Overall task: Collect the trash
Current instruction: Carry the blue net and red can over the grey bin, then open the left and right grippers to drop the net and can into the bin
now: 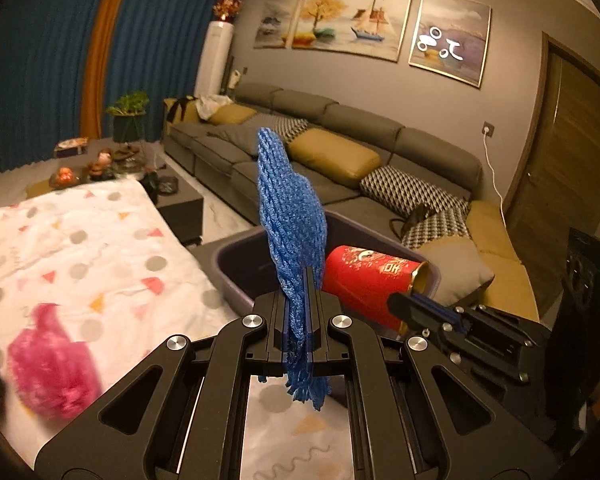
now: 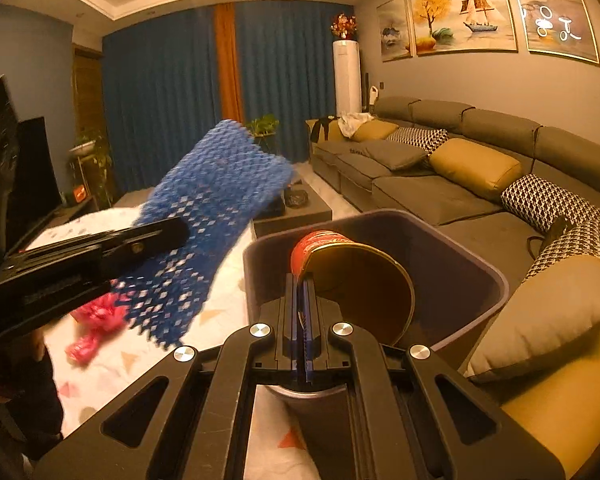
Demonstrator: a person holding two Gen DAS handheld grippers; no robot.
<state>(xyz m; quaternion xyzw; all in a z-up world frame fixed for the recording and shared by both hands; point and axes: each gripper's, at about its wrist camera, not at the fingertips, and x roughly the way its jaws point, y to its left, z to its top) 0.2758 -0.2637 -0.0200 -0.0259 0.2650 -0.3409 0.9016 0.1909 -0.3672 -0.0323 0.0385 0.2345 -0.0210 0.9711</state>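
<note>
- Blue foam net sleeve (image 1: 290, 216) is sticking up from the left gripper (image 1: 300, 280), jaws pressed together on its lower part; frayed end is hanging below the fingers.
- From the right wrist view the same net is reading as a wide blue mesh sheet, tilting up and to the right, blurred at the edges.
- Red paper cup (image 2: 352, 280) with gold inside is being pinched at its rim by the right gripper (image 2: 302, 286), jaws squeezed shut on the cup wall; open mouth is facing the camera.
- Cup is lying sideways, hanging over the open top of the grey plastic bin (image 2: 496, 280).
- In the left wrist view the cup is showing red with gold print, just right of the net, in front of the bin's far rim.
- Bin is sitting between the white spotted cloth (image 1: 80, 248) and the grey sofa (image 1: 340, 128).
- Pink crumpled plastic bag (image 1: 52, 364) is lying on the cloth, left of the left gripper, blurred.
- Mustard and houndstooth cushions (image 2: 476, 168) are resting on the sofa, well apart from both grippers.
</note>
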